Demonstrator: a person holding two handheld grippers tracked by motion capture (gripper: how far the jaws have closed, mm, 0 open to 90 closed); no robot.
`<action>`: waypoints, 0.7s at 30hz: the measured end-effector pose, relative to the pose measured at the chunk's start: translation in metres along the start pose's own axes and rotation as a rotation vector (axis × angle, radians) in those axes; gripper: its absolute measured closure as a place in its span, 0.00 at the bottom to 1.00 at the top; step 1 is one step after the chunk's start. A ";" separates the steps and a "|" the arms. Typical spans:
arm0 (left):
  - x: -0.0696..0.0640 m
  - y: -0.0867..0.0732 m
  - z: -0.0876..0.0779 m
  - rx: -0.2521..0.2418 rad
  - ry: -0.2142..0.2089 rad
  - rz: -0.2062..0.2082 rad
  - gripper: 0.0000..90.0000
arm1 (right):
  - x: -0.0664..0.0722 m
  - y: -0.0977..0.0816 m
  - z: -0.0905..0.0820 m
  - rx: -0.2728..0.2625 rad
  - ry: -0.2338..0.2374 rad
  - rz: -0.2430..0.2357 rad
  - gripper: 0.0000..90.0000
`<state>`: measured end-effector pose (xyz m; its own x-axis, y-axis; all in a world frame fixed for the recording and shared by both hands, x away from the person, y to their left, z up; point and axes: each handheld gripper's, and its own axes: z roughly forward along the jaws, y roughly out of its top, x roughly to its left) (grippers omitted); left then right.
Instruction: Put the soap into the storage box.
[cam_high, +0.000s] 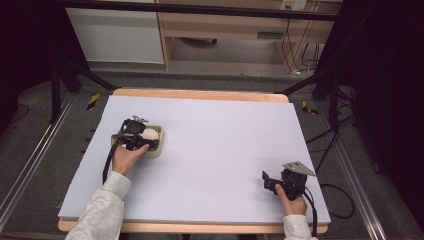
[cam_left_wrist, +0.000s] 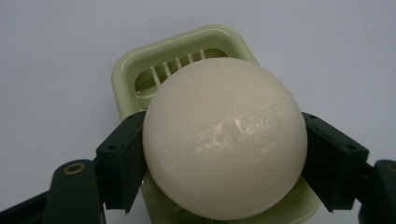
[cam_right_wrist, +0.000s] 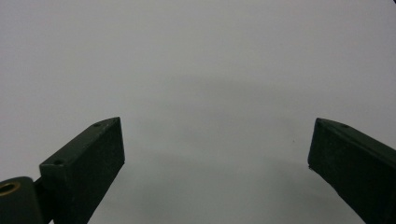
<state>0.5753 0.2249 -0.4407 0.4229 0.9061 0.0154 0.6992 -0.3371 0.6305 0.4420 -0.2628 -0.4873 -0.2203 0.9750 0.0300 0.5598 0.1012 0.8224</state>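
Observation:
A cream-white egg-shaped ball (cam_left_wrist: 225, 138) is clamped between the two black jaws of my left gripper (cam_left_wrist: 224, 156), which is shut on it. Right under it lies a pale green slotted dish (cam_left_wrist: 140, 63), whose ribs show behind the ball. From above, the left gripper (cam_high: 141, 139) sits over that dish (cam_high: 159, 150) at the mat's left side, with the ball (cam_high: 150, 134) showing white. My right gripper (cam_high: 266, 181) rests near the front right of the mat. Its jaws stand wide apart with nothing between them, and its fingers (cam_right_wrist: 88, 163) frame bare mat.
A pale lilac mat (cam_high: 220, 150) covers the wooden table (cam_high: 200, 94). Black cables trail from both grippers toward the front edge. Behind the table stand metal frame legs and a wooden bench.

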 end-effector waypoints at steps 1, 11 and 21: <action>0.000 0.000 0.000 0.000 -0.001 -0.001 0.26 | 0.000 0.000 0.000 0.000 0.000 0.000 0.05; -0.001 -0.001 0.000 0.003 -0.004 0.000 0.26 | 0.000 0.000 0.000 0.001 0.000 0.000 0.05; -0.002 -0.001 -0.004 -0.025 0.002 -0.002 0.21 | 0.000 0.000 0.000 0.002 -0.001 0.000 0.05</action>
<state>0.5714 0.2247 -0.4383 0.4206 0.9071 0.0159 0.6854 -0.3292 0.6495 0.4420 -0.2624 -0.4873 -0.2197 0.9751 0.0293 0.5615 0.1018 0.8212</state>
